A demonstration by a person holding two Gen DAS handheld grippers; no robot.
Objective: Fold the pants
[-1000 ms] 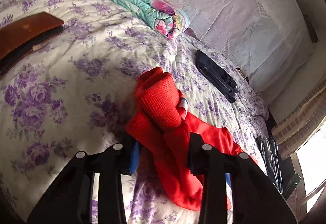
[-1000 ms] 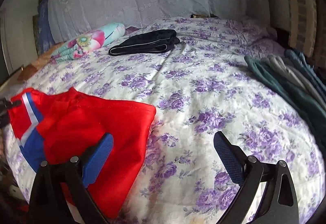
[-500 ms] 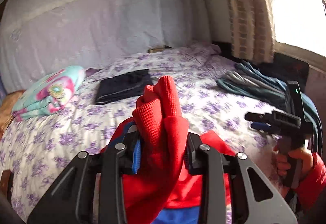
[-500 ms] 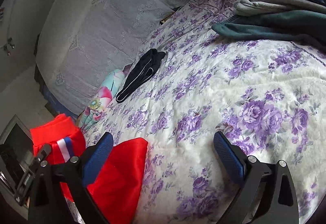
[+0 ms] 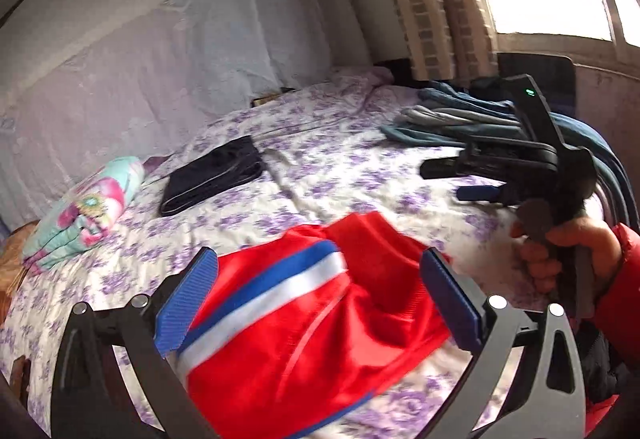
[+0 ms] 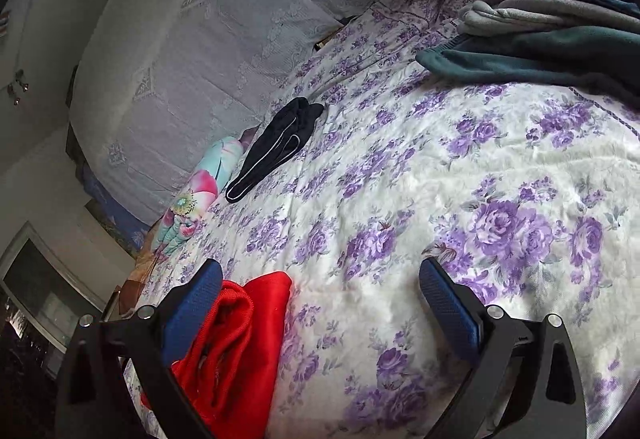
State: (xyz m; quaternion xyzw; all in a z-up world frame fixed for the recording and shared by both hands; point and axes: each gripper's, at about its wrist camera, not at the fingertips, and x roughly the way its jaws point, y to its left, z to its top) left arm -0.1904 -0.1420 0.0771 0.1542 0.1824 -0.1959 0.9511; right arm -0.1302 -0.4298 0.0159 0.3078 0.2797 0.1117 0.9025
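Note:
Red pants [image 5: 304, 335] with a blue and white side stripe lie folded on the flowered bed cover, just in front of my left gripper [image 5: 320, 303]. That gripper is open and holds nothing; its blue pads stand wide on either side of the pants. My right gripper [image 6: 320, 311] is open and empty over the bed cover. In its view the red pants [image 6: 236, 343] lie at the lower left, by its left finger. It also shows in the left wrist view [image 5: 480, 179], held at the right above the bed.
A folded dark garment [image 5: 212, 175] and a rolled flowered blanket [image 5: 84, 211] lie near the headboard. A pile of blue, grey and teal clothes [image 6: 552, 35] lies at the bed's far right edge, by the window and curtain. The flowered cover [image 6: 460, 179] spreads between them.
My left gripper has let go of the red pants and opened wide; the bunched cloth it held upright now lies flat on the bed. The right gripper has stayed open and shifted slightly.

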